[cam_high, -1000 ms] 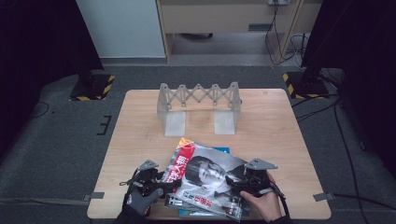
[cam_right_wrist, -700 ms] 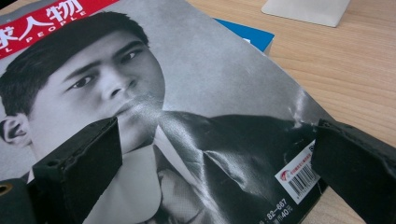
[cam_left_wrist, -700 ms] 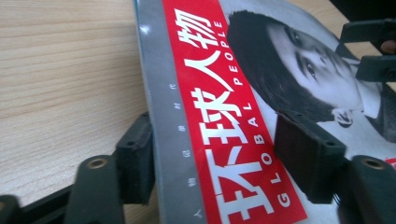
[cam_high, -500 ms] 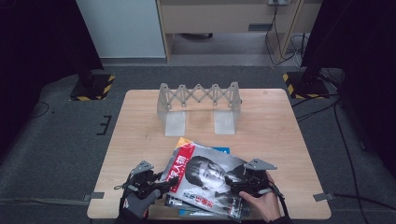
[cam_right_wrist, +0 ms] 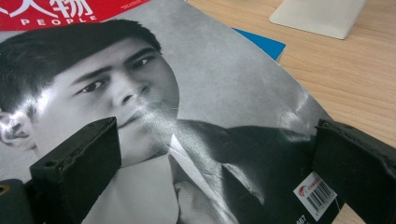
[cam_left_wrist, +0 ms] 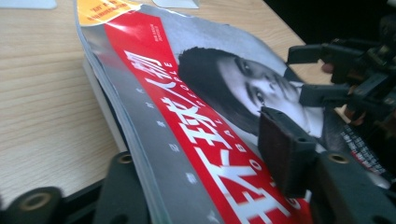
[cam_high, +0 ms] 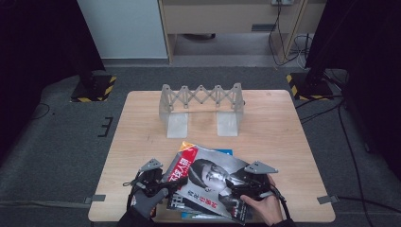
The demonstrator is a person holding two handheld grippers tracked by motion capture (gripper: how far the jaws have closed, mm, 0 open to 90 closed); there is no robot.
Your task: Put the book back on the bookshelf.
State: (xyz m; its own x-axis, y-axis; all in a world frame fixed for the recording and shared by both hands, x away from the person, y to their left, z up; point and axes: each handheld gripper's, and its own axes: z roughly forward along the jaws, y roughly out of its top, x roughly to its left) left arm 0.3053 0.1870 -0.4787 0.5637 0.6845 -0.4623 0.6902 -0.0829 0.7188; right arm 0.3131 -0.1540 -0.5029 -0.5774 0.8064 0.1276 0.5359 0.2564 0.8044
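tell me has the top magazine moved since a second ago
Yes. The magazine has slid slightly toward the near table edge, away from the rack. The left gripper fingers have just been closing, with its spine edge between them.

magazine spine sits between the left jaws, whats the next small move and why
Probably finish closing the left gripper on the magazine. Its jaws have just been closing, one under the spine edge and one above the red cover band, but a gap remains.
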